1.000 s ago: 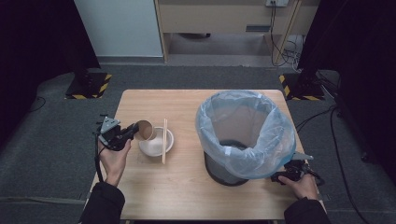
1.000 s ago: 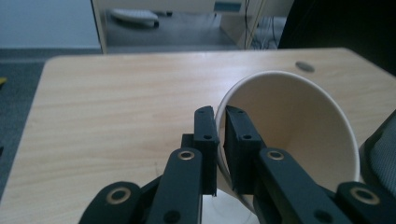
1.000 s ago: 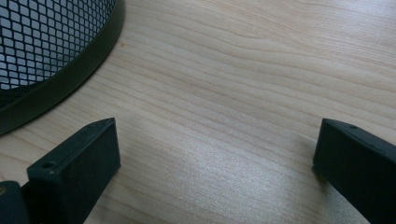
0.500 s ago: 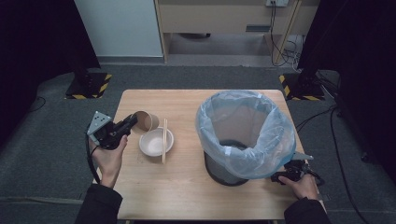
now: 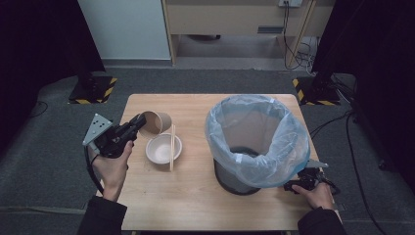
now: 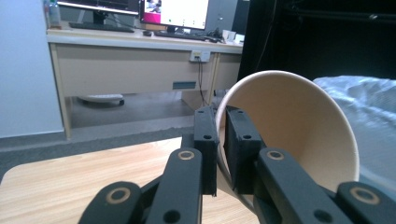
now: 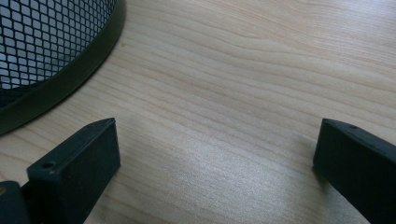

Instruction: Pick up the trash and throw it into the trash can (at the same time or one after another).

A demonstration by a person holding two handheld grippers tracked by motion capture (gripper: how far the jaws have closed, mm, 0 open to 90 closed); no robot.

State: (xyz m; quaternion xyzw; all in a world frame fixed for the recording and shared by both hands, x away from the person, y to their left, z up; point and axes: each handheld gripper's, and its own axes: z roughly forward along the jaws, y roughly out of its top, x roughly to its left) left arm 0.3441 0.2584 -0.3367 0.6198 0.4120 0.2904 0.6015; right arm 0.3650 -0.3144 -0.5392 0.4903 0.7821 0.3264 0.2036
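My matt paper cup [image 5: 155, 122]; table [image 5: 186, 196] pale smooth wood-grain; bin [image 7: 42, 51] black metal mesh (thin glossy plastic liner [image 5: 257, 132]); bowl [image 5: 163, 148] matt white.

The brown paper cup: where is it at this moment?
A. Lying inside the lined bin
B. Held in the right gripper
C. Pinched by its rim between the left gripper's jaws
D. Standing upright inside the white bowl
C: the left gripper has its jaws closed on the rim of the brown paper cup, one jaw inside and one outside.
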